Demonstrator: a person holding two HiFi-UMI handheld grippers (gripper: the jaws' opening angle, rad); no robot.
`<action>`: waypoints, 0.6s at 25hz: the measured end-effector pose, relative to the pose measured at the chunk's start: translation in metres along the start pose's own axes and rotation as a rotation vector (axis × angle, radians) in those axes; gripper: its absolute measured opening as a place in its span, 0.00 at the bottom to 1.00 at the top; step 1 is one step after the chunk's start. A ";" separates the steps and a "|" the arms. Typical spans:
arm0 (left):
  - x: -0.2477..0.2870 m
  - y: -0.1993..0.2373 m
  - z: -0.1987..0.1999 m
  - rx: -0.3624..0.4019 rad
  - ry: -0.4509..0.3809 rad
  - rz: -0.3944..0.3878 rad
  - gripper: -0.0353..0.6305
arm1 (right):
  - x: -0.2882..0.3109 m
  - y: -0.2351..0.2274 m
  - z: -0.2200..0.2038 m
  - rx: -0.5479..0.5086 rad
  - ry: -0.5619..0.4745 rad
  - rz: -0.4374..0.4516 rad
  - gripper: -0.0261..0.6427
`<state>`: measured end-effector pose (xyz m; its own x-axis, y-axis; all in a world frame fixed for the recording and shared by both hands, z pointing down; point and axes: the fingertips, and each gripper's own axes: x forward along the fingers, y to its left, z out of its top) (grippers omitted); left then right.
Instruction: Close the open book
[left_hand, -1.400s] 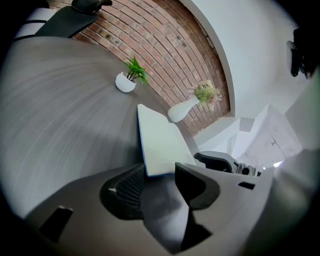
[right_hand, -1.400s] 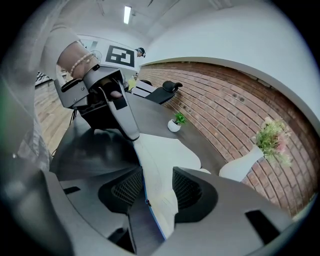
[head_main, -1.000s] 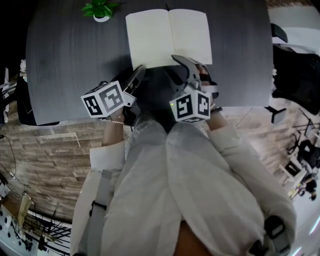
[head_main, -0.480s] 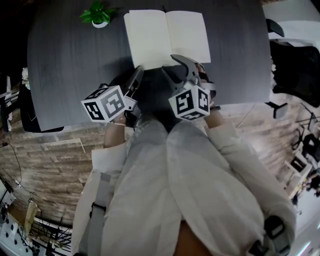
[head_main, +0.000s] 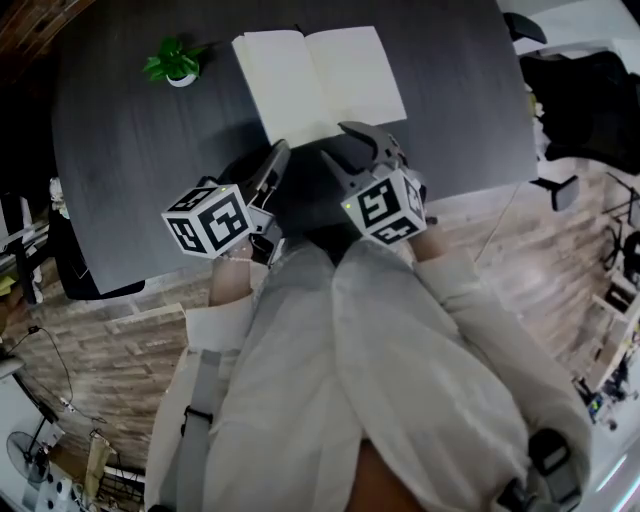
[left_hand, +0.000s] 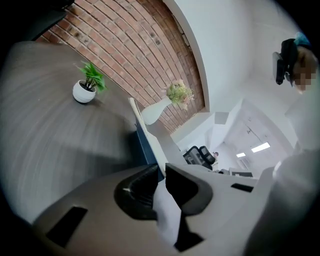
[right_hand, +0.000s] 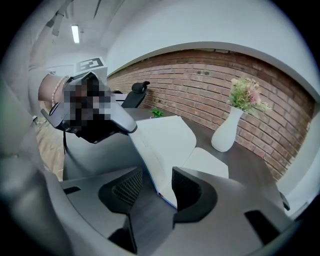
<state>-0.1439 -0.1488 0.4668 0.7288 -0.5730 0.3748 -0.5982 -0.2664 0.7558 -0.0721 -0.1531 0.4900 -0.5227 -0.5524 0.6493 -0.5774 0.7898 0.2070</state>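
Observation:
The open book (head_main: 318, 85) lies white-paged on the dark table (head_main: 140, 150). My left gripper (head_main: 279, 152) is at its near left corner. In the left gripper view its jaws (left_hand: 161, 172) have just been closing and now pinch the left cover and page (left_hand: 143, 131), which stands lifted on edge. The right gripper view shows that left half (right_hand: 162, 137) raised off the table while the right page (right_hand: 207, 162) lies flat. My right gripper (right_hand: 157, 177) is open at the book's near edge, pads apart; it also shows in the head view (head_main: 345, 150).
A small potted plant (head_main: 174, 64) stands on the table left of the book. A white vase with flowers (right_hand: 227, 130) stands beyond the book by the brick wall. A black chair (head_main: 585, 95) is off the table's right end. The table's near edge runs just under the grippers.
The left gripper's jaws have narrowed onto the book's near left corner and it has risen a little. The right gripper has rolled in place.

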 end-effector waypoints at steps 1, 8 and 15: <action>0.002 -0.003 0.001 0.008 0.003 -0.010 0.12 | -0.003 -0.002 -0.002 0.013 -0.002 -0.010 0.31; 0.012 -0.025 0.006 0.064 0.023 -0.044 0.12 | -0.023 -0.015 -0.007 0.121 -0.030 -0.047 0.27; 0.029 -0.047 0.011 0.126 0.023 -0.040 0.12 | -0.040 -0.035 -0.006 0.203 -0.080 -0.036 0.18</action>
<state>-0.0988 -0.1611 0.4364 0.7596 -0.5423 0.3591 -0.6045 -0.3849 0.6975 -0.0274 -0.1572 0.4609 -0.5427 -0.6054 0.5822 -0.7070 0.7035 0.0724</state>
